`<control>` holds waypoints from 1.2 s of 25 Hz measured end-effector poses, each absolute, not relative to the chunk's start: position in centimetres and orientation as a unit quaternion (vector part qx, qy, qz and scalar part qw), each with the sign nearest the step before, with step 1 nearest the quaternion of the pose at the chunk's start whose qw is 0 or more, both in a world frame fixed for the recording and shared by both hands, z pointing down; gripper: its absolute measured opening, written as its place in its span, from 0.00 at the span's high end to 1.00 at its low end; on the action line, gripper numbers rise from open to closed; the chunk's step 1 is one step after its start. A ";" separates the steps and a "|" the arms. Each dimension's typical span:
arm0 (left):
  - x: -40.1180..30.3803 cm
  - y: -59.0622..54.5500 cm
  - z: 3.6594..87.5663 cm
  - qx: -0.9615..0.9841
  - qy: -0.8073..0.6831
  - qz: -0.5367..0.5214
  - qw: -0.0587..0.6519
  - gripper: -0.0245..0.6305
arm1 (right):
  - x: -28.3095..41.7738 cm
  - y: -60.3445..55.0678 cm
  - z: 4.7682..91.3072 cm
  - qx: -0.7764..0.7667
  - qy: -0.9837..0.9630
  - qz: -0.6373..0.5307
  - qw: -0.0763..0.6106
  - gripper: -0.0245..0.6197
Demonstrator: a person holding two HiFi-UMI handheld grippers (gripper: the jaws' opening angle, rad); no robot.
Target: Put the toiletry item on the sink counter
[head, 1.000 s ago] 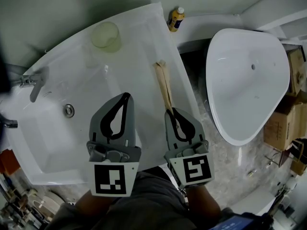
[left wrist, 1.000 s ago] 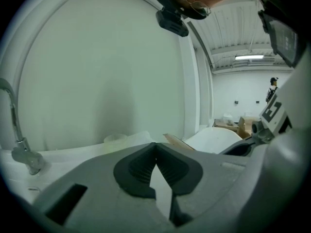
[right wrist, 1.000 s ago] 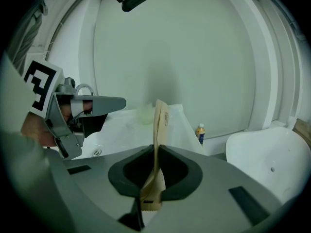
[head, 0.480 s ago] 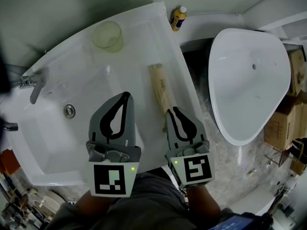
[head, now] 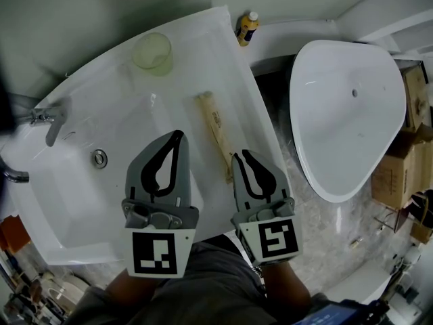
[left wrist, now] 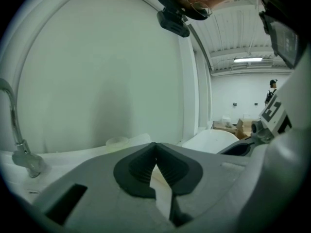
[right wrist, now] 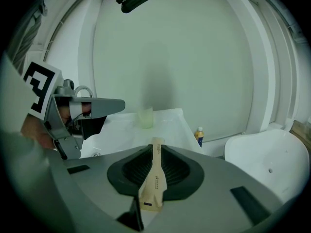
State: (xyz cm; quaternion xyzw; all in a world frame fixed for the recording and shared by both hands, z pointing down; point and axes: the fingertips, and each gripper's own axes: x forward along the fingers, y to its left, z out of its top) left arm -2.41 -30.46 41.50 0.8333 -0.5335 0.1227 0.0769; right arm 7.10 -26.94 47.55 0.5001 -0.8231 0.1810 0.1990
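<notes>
A beige toiletry tube (head: pixel 215 135) lies flat on the white sink counter (head: pixel 196 53), slanting from far left to near right. My right gripper (head: pixel 239 156) hovers at the tube's near end, its jaws a narrow gap apart, and the tube end shows beside its left finger. In the right gripper view the tube (right wrist: pixel 154 178) shows in the slit between the jaws of the right gripper (right wrist: pixel 156 148). My left gripper (head: pixel 177 135) hangs over the basin's right side, shut and empty; its pads meet in the left gripper view (left wrist: pixel 155 145).
A pale translucent cup (head: pixel 152 51) stands at the counter's far end. The faucet (head: pixel 47 120) and drain (head: pixel 100 158) are to the left. A yellow bottle (head: pixel 247 27) stands behind the counter. A white tub-like fixture (head: pixel 345 114) and cardboard boxes (head: pixel 399 168) lie to the right.
The tube was held edge-on in the right gripper's tips; it has since turned flat and now lies further left on the counter, free of the jaws. The left gripper has not moved.
</notes>
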 end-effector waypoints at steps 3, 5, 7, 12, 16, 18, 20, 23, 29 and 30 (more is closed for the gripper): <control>-2.1 -29.7 40.1 0.835 -0.534 0.111 0.068 0.95 | 7.1 -26.6 45.9 0.504 -0.826 0.168 0.186 0.90; -2.0 -29.0 39.0 0.838 -0.532 0.106 0.059 0.95 | 6.9 -26.3 44.5 0.508 -0.829 0.156 0.175 0.90; -2.0 -28.3 37.8 0.839 -0.533 0.099 0.050 0.95 | 6.7 -26.1 42.8 0.511 -0.833 0.144 0.159 0.90; -1.8 -26.3 34.0 0.842 -0.534 0.079 0.023 0.95 | 6.1 -25.2 37.6 0.515 -0.843 0.103 0.115 0.90; -1.6 -24.6 30.7 0.844 -0.534 0.061 -0.008 0.95 | 5.7 -24.3 33.5 0.513 -0.852 0.064 0.084 0.91; -1.5 -23.7 29.2 0.844 -0.533 0.058 -0.027 0.95 | 5.4 -23.7 31.5 0.513 -0.854 0.047 0.070 0.92; -1.6 -22.8 27.8 0.843 -0.534 0.048 -0.039 0.95 | 5.1 -23.0 29.8 0.512 -0.856 0.030 0.057 0.92; -1.6 -21.7 26.1 0.843 -0.533 0.042 -0.056 0.95 | 4.8 -21.9 27.7 0.510 -0.859 0.005 0.045 0.93; -1.4 -20.1 23.2 0.842 -0.533 0.023 -0.082 0.95 | 4.5 -20.5 24.4 0.511 -0.858 -0.030 0.026 0.94; -1.4 -19.9 22.9 0.842 -0.533 0.021 -0.084 0.95 | 4.5 -20.4 24.0 0.511 -0.858 -0.035 0.023 0.94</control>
